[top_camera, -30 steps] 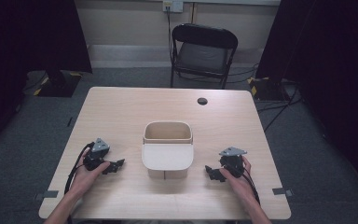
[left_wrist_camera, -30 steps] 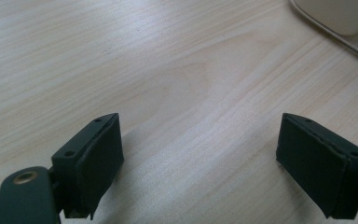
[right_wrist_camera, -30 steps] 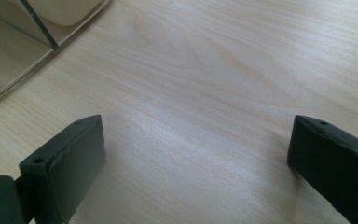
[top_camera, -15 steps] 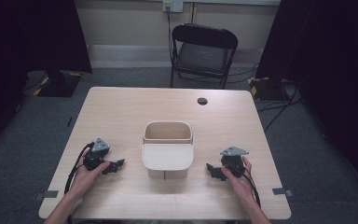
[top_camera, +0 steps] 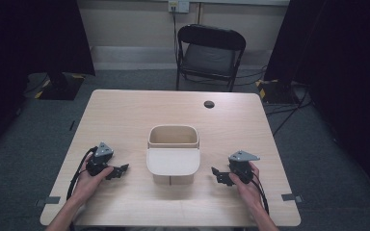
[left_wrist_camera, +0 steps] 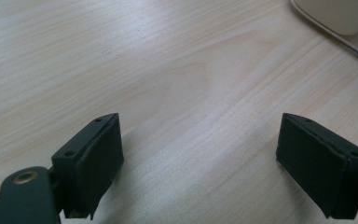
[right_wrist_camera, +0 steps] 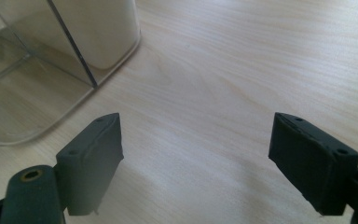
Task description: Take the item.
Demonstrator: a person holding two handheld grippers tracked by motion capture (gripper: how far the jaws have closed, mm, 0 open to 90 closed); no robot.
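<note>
A beige open-topped bin [top_camera: 173,137] stands in the middle of the wooden table [top_camera: 125,115], with a pale flat flap [top_camera: 173,162] lying against its front. My left gripper [top_camera: 123,170] rests on the table left of the bin, pointing toward it. Its jaws are open over bare wood [left_wrist_camera: 200,154], and the bin's corner [left_wrist_camera: 340,14] sits at the upper right. My right gripper [top_camera: 217,174] lies right of the bin, facing it. Its jaws have just been closing a little but stand open with nothing between them [right_wrist_camera: 196,154]. The bin [right_wrist_camera: 98,28] is ahead to their left.
A small black round disc [top_camera: 209,104] sits near the table's far edge. A black folding chair [top_camera: 211,53] stands behind the table. Cables trail from both grippers toward the near edge. Dark curtains flank the room on both sides.
The right gripper has shifted slightly. The left gripper and the bin have stayed where they were.
</note>
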